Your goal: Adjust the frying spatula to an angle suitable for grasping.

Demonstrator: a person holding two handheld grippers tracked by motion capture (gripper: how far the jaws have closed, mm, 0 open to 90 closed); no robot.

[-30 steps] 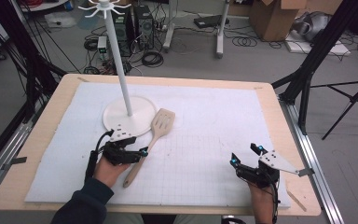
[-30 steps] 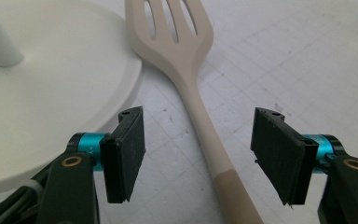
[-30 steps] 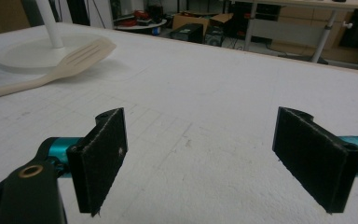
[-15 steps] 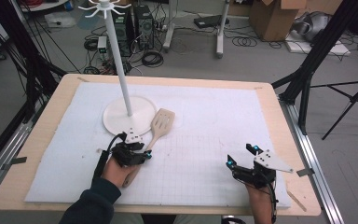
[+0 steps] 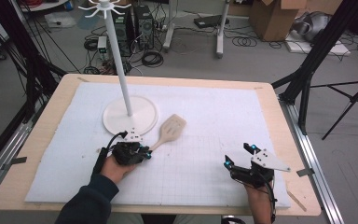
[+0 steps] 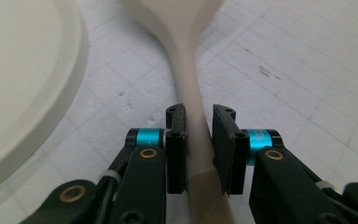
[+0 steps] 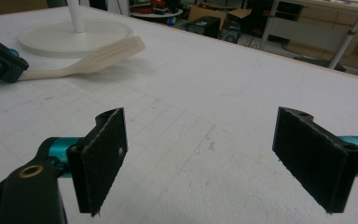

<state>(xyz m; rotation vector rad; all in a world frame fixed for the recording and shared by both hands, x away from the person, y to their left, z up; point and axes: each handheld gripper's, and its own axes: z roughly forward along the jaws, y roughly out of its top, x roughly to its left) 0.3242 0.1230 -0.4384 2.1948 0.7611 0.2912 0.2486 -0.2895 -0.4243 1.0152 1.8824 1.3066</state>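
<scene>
In the high view, the left gripper (image 5: 144, 151) sits at about 8 o'clock on the white mat (image 5: 214, 116). Its jaws have just been closing, and now they pinch the handle of the wooden spatula (image 5: 170, 130). The flat spatula head points to 1 o'clock, just beside the round white stand base (image 5: 142, 116). The right gripper (image 5: 237, 156) rests at 5 o'clock, near the mat's front edge, with lots of bare mat around it.

In the left gripper view, the black pads (image 6: 177, 140) squeeze the smooth, pale handle. The curved base rim (image 6: 51, 116) is at 9 o'clock.

In the right gripper view, the rough black pads (image 7: 100, 158) stand wide apart with nothing between them. The spatula (image 7: 102, 56) lies far off at 11 o'clock.
</scene>
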